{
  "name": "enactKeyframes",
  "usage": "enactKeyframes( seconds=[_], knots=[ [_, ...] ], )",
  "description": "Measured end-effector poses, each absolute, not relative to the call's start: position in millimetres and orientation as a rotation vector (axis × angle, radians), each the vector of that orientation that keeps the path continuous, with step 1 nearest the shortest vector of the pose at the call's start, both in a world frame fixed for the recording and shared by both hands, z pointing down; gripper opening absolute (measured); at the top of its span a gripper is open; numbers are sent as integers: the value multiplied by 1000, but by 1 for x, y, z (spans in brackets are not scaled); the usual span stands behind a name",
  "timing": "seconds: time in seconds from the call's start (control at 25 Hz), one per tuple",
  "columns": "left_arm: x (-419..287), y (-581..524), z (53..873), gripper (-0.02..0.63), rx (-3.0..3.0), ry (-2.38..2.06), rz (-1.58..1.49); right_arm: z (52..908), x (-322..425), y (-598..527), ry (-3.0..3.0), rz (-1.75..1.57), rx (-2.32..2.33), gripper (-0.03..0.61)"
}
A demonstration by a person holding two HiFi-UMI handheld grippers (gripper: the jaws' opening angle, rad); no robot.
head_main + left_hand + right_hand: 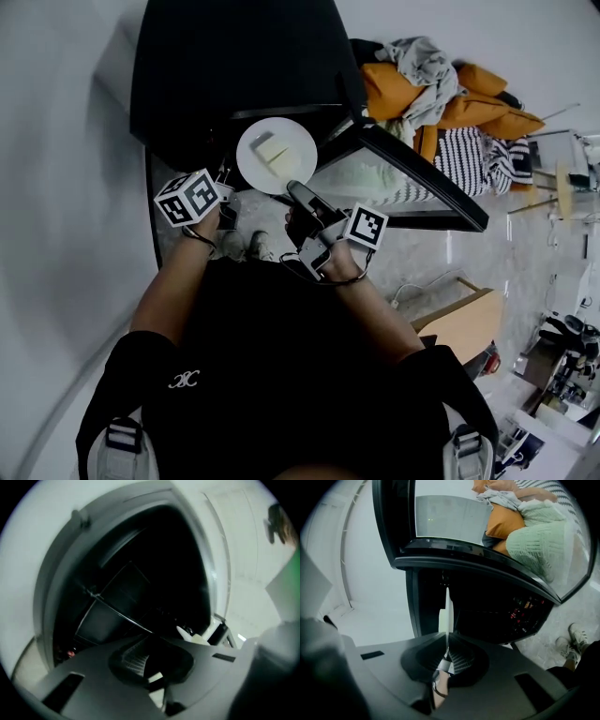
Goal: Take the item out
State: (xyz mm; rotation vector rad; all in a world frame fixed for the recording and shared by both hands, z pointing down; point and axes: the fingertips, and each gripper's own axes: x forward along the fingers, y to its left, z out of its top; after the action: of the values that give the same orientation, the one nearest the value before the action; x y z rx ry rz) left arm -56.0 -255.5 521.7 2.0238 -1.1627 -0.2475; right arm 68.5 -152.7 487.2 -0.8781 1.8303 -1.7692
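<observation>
One white plate (292,141) with pale yellow slices (271,151) sits just outside the open black oven (234,66), its rim pinched in the right hand-held gripper (446,656), while the left hand-held gripper (150,667) is closed and empty.

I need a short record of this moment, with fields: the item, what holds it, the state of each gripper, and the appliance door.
item: white plate with pale food pieces on it
holder: right gripper, jaws shut on the plate's rim
other tool: left gripper, jaws close together, nothing between them
appliance: black appliance, its glass door open
plate position: at the appliance's dark opening; whether it is fully out cannot be told
</observation>
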Motion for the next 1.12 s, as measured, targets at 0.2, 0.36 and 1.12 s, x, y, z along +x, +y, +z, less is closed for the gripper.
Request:
enactKeyframes(
  seconds=[0.2, 0.36, 1.12],
  knots=[
    [-75, -229, 502, 6, 2174, -1261, -118, 490, 67, -151, 1853, -1798, -866, 23],
    [-90, -217, 490, 6, 2272, -1353, 3, 490, 68, -150, 1886, -1804, -847, 23],
    [-76, -201, 470, 6, 2408, -1347, 100, 483, 85, -128, 1914, -1815, -782, 20]
  ],
)
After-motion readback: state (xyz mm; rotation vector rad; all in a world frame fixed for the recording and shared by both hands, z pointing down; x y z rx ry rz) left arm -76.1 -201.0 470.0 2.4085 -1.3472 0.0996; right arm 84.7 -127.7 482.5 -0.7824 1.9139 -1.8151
